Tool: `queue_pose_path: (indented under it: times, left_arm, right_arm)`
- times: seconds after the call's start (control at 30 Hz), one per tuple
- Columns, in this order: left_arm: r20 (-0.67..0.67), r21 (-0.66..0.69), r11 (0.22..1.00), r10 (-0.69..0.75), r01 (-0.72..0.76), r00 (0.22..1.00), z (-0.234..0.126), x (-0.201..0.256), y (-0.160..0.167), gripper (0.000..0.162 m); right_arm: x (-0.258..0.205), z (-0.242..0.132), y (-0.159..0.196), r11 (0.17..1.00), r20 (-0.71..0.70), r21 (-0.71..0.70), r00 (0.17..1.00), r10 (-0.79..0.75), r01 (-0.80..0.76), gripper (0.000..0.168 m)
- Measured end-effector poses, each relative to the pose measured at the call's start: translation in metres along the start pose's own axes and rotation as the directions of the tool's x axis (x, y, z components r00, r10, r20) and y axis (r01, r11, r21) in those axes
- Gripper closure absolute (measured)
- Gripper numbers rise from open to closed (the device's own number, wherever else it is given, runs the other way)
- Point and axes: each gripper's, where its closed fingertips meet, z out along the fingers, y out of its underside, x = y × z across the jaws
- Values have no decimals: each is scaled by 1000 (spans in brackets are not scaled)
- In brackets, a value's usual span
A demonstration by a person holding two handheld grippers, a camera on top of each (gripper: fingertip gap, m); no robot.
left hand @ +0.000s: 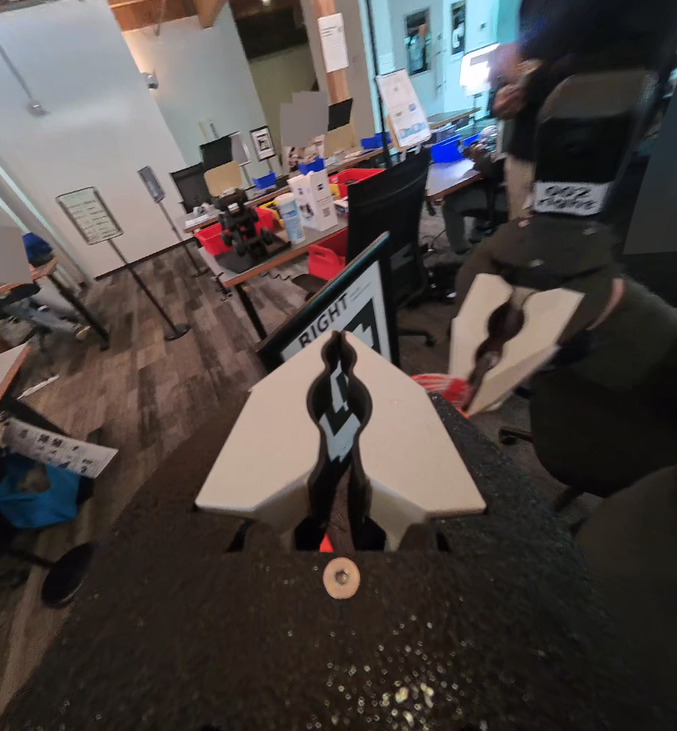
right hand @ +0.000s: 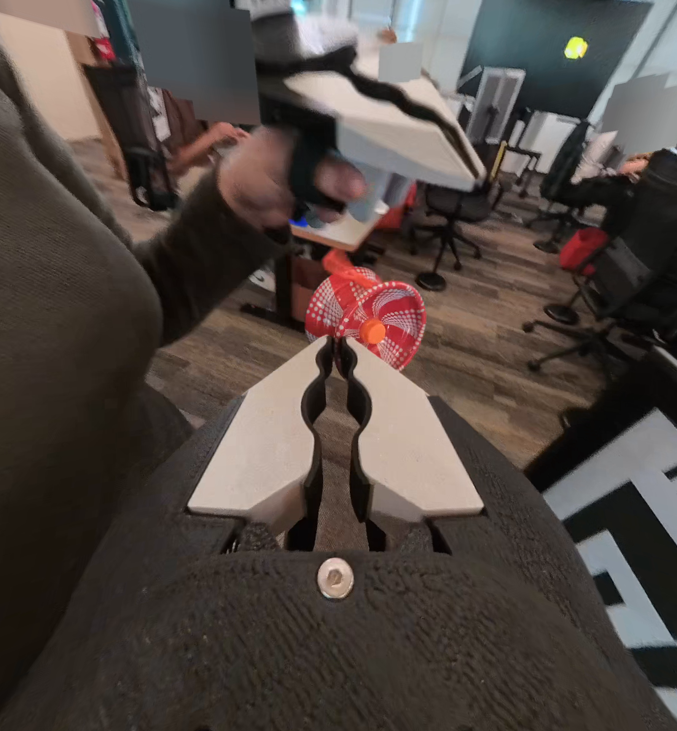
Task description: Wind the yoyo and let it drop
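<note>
Two claws in view, both held up in the air in an office room. Right claw (right hand: pixel 338 346) has its white fingers (right hand: pixel 265 447) nearly together, tips pinching the red yoyo (right hand: pixel 364 316) at its rim/middle groove; exact contact spot hard to tell. Yoyo is red with a white dotted swirl pattern and an orange hub (right hand: pixel 371 330), tilted, sitting just past the fingertips, above the wood-look floor (right hand: pixel 467 379). An orange-red strip (right hand: pixel 338 263) runs up from the yoyo's top toward the left claw (right hand: pixel 477 176), which sits higher and is blurred. A hand (right hand: pixel 273 186) in a dark olive sleeve (right hand: pixel 194 253) grips that claw's handle.

Left wrist view: left claw (left hand: pixel 338 340) fingers (left hand: pixel 273 447) are pressed closed, only the wavy slot between them; a bit of orange (left hand: pixel 326 544) shows at the base of the slot, so it seems clamped on the strip. Right claw (left hand: pixel 487 352) shows to the right, blurred, with a sliver of the red yoyo (left hand: pixel 441 385) under it. Black-and-white marker board (left hand: pixel 344 316) stands behind the fingertips. Background: tabletop (left hand: pixel 273 261) with red bins (left hand: pixel 210 239), a black robot toy (left hand: pixel 242 229), white cartons (left hand: pixel 313 199); black office chair (left hand: pixel 384 221); sign stand (left hand: pixel 89 215).
</note>
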Motion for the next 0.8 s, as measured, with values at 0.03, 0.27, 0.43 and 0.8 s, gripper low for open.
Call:
queue_pose_path:
  times: [0.03,0.27,0.43,0.8]
  left_arm:
    - [-24,15,1000,2,-2,1000,-1,5,-4,162]
    - [-53,27,1000,-8,10,999,-8,16,-7,162]
    - [-119,78,987,-134,144,984,-7,20,4,162]
    - [-320,131,909,-339,395,885,-2,33,13,128]
  right_arm:
    - [6,1,5,1000,-32,-28,1000,0,-1,167]
    - [23,0,11,998,-125,-56,992,19,-26,167]
    - [34,-9,-3,995,-170,47,981,97,-91,167]
    - [57,-31,-30,898,-120,322,927,355,-302,168]
